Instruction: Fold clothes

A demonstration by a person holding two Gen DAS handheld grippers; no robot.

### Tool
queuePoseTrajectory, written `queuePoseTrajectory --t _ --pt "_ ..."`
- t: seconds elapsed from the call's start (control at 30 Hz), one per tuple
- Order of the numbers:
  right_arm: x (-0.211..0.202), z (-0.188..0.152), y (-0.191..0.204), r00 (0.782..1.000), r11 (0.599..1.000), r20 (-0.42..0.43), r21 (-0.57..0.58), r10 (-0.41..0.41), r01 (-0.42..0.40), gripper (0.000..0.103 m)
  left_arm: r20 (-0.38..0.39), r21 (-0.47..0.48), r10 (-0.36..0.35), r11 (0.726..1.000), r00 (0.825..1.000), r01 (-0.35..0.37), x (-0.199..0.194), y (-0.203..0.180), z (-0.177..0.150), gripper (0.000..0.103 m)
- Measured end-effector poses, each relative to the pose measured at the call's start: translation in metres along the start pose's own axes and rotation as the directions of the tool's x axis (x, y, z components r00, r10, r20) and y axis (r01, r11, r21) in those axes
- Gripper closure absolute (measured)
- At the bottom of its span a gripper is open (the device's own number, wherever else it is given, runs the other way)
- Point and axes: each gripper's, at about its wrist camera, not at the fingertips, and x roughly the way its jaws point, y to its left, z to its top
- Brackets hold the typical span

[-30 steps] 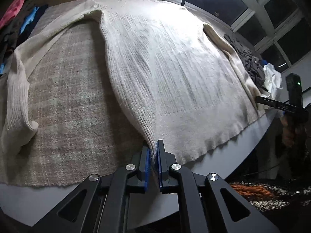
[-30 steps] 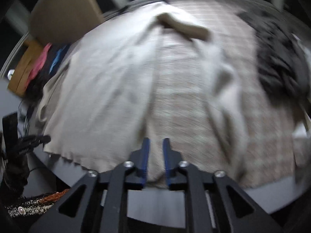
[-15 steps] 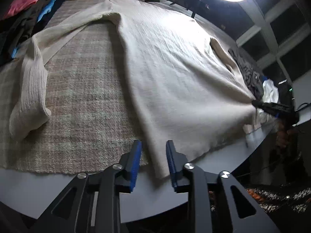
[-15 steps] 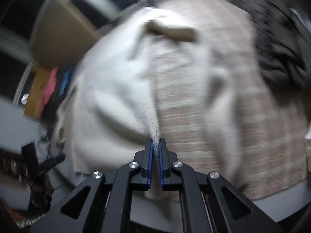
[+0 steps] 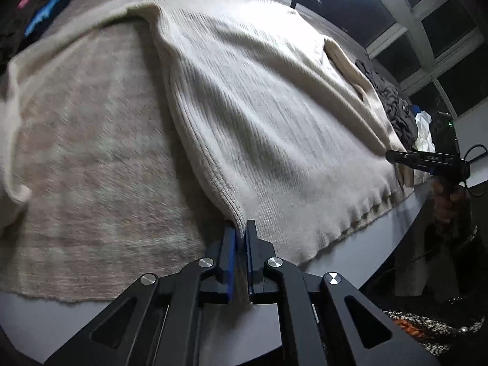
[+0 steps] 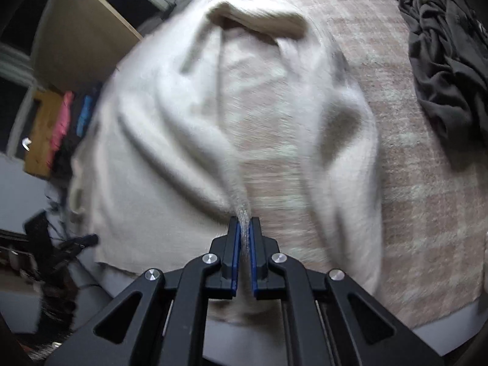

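Note:
A cream ribbed knit sweater (image 5: 259, 97) lies spread over a beige plaid cloth (image 5: 85, 158) on the table. My left gripper (image 5: 241, 231) is shut on the sweater's bottom left hem corner. My right gripper (image 6: 244, 222) is shut on the opposite hem corner and lifts it; the sweater (image 6: 170, 140) bunches into folds ahead of it, one sleeve (image 6: 259, 19) lying folded at the far end. The right gripper also shows at the right edge of the left wrist view (image 5: 393, 155).
A dark grey garment pile (image 6: 448, 45) lies on the plaid cloth at the right. Pink and blue clothes (image 6: 65, 116) sit by a wooden box at the far left. The grey table edge (image 5: 381, 244) runs close in front of both grippers.
My left gripper, open half a second ago, has shut on the hem corner. My right gripper has stayed shut on its corner and lifted it, bunching the sweater.

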Motion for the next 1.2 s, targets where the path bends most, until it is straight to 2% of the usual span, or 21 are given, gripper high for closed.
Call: queuePoseTrajectory --t 0.1,0.17,0.23,0.4,0.47,0.5,0.53,0.6,0.7,0.83,1.0,1.07,1.1,1.2 --pt "-0.013 -0.010 0.034 0.997 0.994 0.032 -0.086 0.070 -0.067 0.097 0.042 -0.015 0.033 0.999 0.999 -0.032 -0.046 0.010 -0.001 0.098" --pt "0.009 -0.011 0.034 1.000 0.996 0.000 -0.084 0.009 -0.009 0.098 0.065 -0.025 0.066 0.998 0.996 -0.065 -0.073 0.018 -0.002 0.098" --pt "0.036 -0.010 0.016 0.996 0.997 -0.057 -0.035 -0.074 0.072 0.098 0.023 -0.022 0.103 0.995 0.994 -0.102 -0.064 0.028 -0.003 0.098" --pt "0.046 -0.005 0.020 0.989 0.987 -0.088 -0.117 -0.122 0.112 0.095 -0.092 0.011 0.165 0.986 0.982 -0.165 -0.018 0.033 -0.008 0.098" --pt "0.034 0.012 0.032 0.991 0.977 -0.041 -0.178 -0.124 0.115 0.089 -0.105 0.026 0.189 0.982 0.976 -0.187 -0.018 0.030 -0.008 0.094" --pt "0.028 0.020 0.038 0.992 0.971 -0.016 -0.208 -0.123 0.117 0.080 -0.086 0.033 0.207 0.978 0.974 -0.205 -0.023 0.029 -0.007 0.089" --pt "0.021 0.035 0.043 0.993 0.968 0.033 -0.219 -0.118 0.122 0.065 -0.067 0.039 0.226 0.974 0.972 -0.224 -0.029 0.028 -0.005 0.088" --pt "0.014 0.062 0.047 0.989 0.967 0.109 -0.226 -0.096 0.119 0.059 -0.016 0.037 0.239 0.970 0.971 -0.238 -0.041 0.025 0.000 0.088" --pt "0.046 0.127 0.054 0.978 0.960 0.173 -0.231 -0.119 0.157 0.059 0.059 0.037 0.189 0.981 0.980 -0.191 -0.045 0.015 0.013 0.086" --pt "0.098 0.195 0.054 0.967 0.961 0.194 -0.189 -0.166 0.203 0.059 0.095 0.076 0.119 0.989 0.988 -0.126 -0.021 -0.002 0.032 0.086" --pt "0.126 0.233 0.048 0.945 0.937 0.244 -0.219 -0.218 0.273 0.059 0.090 0.112 0.104 0.987 0.990 -0.114 0.012 -0.010 0.046 0.086" --pt "0.129 0.239 0.044 0.939 0.927 0.259 -0.238 -0.227 0.290 0.074 0.076 0.108 0.102 0.988 0.992 -0.110 0.023 -0.015 0.046 0.086" --pt "0.131 0.242 0.042 0.936 0.921 0.266 -0.248 -0.232 0.299 0.096 0.071 0.107 0.101 0.988 0.992 -0.109 0.028 -0.017 0.045 0.086" --pt "0.114 0.245 0.040 0.897 0.884 0.322 -0.259 -0.302 0.390 0.096 0.061 0.114 0.110 0.987 0.992 -0.117 0.035 -0.018 0.045 0.086"
